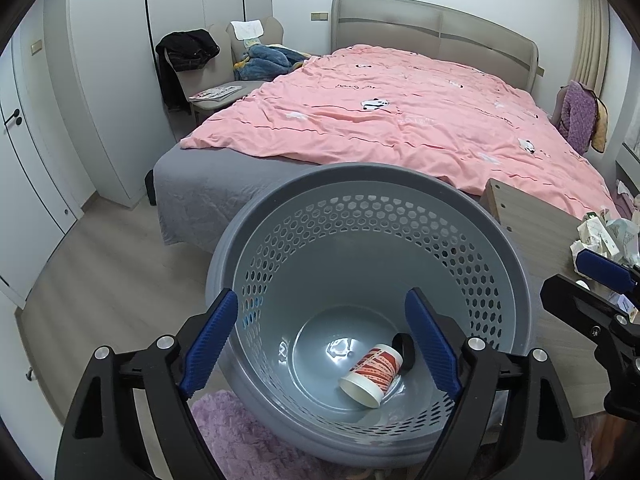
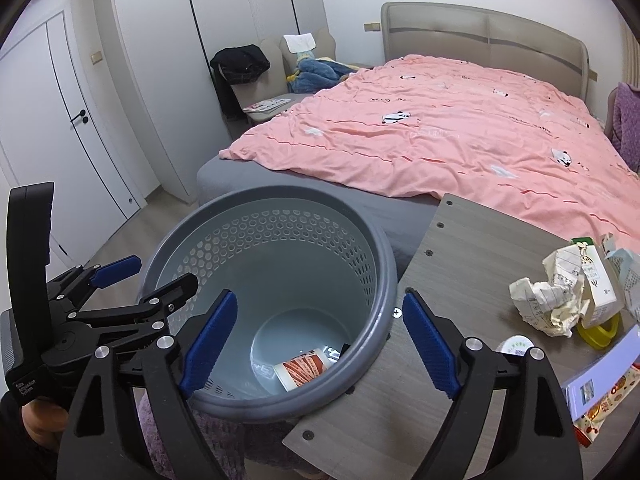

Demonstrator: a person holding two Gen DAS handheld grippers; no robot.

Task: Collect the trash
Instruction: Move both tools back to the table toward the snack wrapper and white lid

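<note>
A grey perforated trash basket (image 1: 500, 248) stands on the floor beside a wooden table; it also shows in the right wrist view (image 2: 384, 276). A red-and-white paper cup (image 1: 372, 374) and a small black object (image 1: 406, 350) lie on its bottom; the cup also shows in the right wrist view (image 2: 304, 368). My left gripper (image 1: 326, 344) is open and empty above the basket mouth. My right gripper (image 2: 316, 346) is open and empty over the basket rim and table edge. Crumpled paper (image 2: 544, 300), a carton (image 2: 596, 280) and a snack wrapper (image 2: 604, 404) lie on the table.
The wooden table (image 2: 460, 248) is right of the basket. A bed with a pink cover (image 1: 400, 120) is behind. A purple rug (image 1: 236, 436) lies under the basket. A yellow tape roll (image 2: 600, 330) and a white lid (image 2: 516, 346) sit on the table. Chairs with clothes (image 1: 208, 64) stand at the wall.
</note>
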